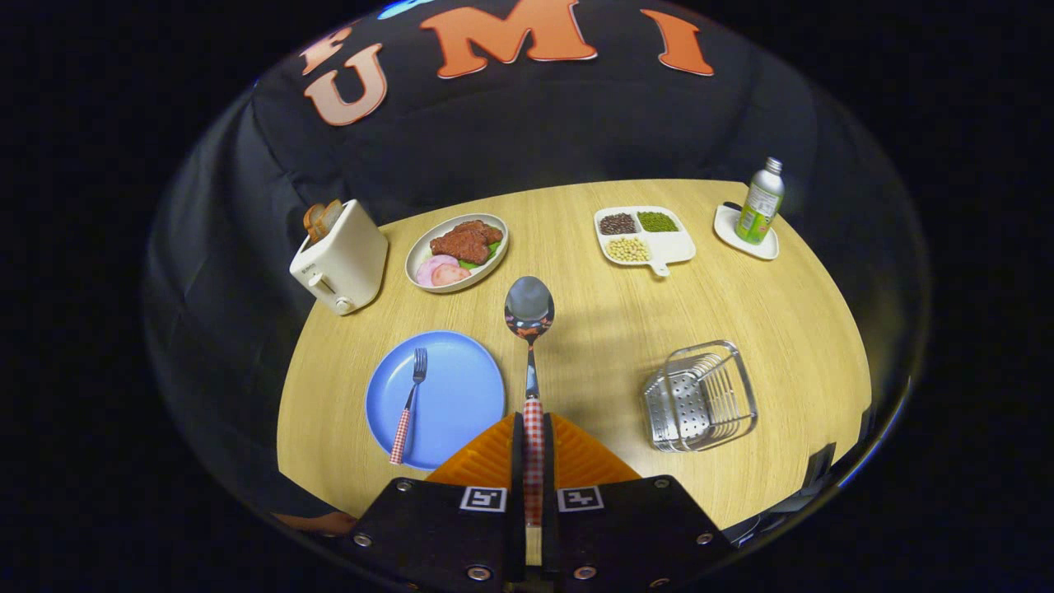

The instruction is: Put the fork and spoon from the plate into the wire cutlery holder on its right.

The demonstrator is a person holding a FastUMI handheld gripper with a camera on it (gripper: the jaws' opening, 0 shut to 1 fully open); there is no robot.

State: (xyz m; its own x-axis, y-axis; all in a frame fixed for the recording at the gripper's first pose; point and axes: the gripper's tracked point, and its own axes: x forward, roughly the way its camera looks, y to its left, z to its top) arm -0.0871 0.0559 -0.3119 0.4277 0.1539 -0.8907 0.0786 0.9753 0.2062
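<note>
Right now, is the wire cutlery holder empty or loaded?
Empty: the wire cutlery holder holds nothing. The gripper grips the spoon; the fork lies on the blue plate.

A white toaster [340,259] with bread stands beside an oval dish of meat [457,251]. Farther along the wooden table [774,329] sit a divided tray of beans [645,235] and a bottle [760,203] on a small white coaster [745,233].

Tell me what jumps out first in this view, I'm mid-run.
The spoon stands out first: the tool is shut on its checked handle, bowl pointing ahead over the table. Left of it, the fork lies on the blue plate. The wire cutlery holder sits to the right.
</note>
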